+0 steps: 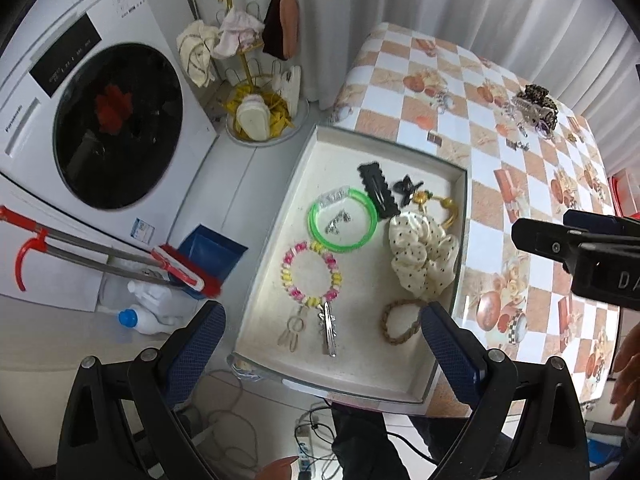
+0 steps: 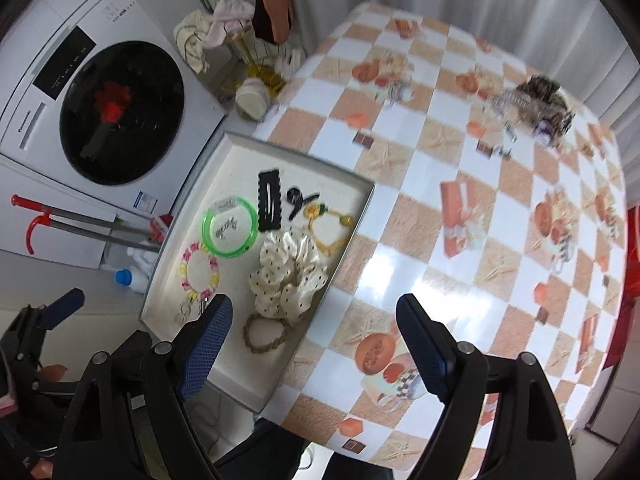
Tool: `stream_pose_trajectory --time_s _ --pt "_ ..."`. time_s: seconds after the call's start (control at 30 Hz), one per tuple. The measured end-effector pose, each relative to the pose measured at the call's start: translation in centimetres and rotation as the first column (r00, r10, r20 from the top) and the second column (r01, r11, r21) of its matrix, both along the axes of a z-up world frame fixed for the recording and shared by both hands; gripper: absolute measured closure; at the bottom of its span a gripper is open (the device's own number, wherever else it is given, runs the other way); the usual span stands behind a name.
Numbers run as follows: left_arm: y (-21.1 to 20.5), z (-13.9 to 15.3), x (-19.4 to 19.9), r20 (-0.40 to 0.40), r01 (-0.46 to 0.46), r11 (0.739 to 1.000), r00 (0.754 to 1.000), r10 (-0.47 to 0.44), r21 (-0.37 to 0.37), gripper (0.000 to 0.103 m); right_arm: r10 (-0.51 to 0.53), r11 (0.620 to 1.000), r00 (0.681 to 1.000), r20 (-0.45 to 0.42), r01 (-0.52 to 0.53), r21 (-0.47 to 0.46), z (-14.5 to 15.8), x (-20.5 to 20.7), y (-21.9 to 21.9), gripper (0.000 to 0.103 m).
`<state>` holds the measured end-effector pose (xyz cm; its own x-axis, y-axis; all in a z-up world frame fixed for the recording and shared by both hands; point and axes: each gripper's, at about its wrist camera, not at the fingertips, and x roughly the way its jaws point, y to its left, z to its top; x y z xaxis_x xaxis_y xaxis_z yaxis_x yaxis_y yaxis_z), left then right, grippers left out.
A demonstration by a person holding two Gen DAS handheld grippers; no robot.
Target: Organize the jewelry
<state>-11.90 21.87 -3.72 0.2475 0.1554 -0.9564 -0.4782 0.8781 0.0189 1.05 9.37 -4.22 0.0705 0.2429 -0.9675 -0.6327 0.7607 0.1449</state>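
Note:
A shallow cream tray [image 1: 276, 216] [image 2: 192, 216] sits at the table's left edge. It holds a green bangle [image 1: 343, 222] [image 2: 230, 226], a pink-and-yellow bead bracelet [image 1: 310, 274] [image 2: 199, 272], a dotted cream scrunchie [image 1: 424, 256] [image 2: 288, 276], a braided tan band [image 1: 400, 320] [image 2: 266, 334], a black clip [image 1: 378, 190] [image 2: 269, 200] and a silver clip [image 1: 328, 332]. My left gripper [image 1: 322, 340] hangs open above the tray's near end, nothing between its fingers. Over the tray's right rim my right gripper [image 2: 314, 340] is open and empty too. A heap of loose jewelry [image 1: 534, 110] [image 2: 536, 106] lies at the table's far right.
The checked tablecloth [image 2: 460, 240] covers the table to the right of the tray. A washing machine [image 1: 100, 128] stands to the left, with a red-handled broom [image 1: 100, 256], bottles and a gold rack of cloths [image 1: 244, 48] on the floor. Cables lie below the tray.

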Motion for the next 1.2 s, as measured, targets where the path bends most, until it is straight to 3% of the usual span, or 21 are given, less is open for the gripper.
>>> stream_pose_trajectory --time_s 0.17,0.53,1.2 --pt "0.3 2.0 0.3 0.023 0.001 0.999 1.0 -0.001 0.032 0.001 0.016 1.0 0.999 0.038 -0.015 -0.013 2.0 -0.2 0.7 0.017" --pt "0.8 3.9 0.4 0.024 -0.014 1.0 1.0 0.014 0.014 0.001 0.034 0.999 0.998 0.053 -0.033 -0.023 4.5 -0.5 1.4 0.017" --pt "0.8 4.0 0.3 0.024 -0.016 1.0 1.0 0.016 0.014 0.001 0.031 0.999 0.998 0.062 -0.029 -0.033 4.9 -0.5 1.6 0.017"
